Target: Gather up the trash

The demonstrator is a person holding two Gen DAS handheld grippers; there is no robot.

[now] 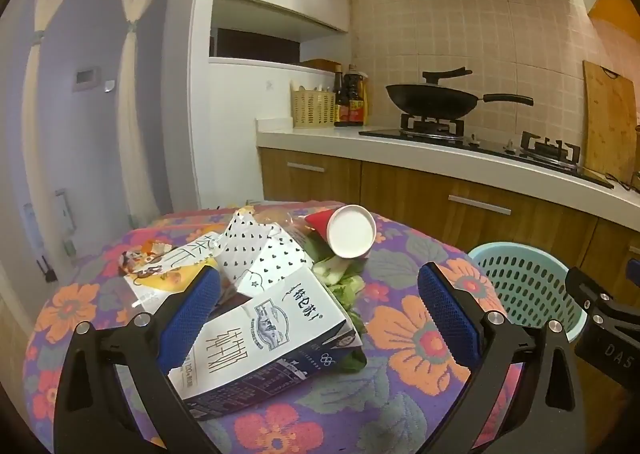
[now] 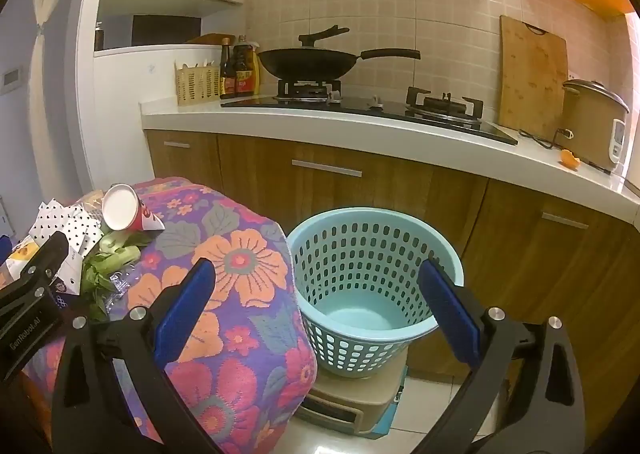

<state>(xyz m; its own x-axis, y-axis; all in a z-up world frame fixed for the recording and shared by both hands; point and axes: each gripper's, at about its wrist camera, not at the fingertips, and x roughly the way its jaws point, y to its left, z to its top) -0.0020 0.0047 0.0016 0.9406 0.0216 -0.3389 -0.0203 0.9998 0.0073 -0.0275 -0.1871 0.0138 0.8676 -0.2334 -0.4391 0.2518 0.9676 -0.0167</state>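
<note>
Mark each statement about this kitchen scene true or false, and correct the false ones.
1. The blue basket already holds trash. False: it is empty.
2. The paper cup lies on its side. True.
3. The left gripper is closed on the milk carton. False: its jaws are open and grip nothing.
4. A black wok sits on the stove. True.
5. The right gripper holds green leaves. False: it is open and empty; the leaves lie on the floral cloth.
</note>
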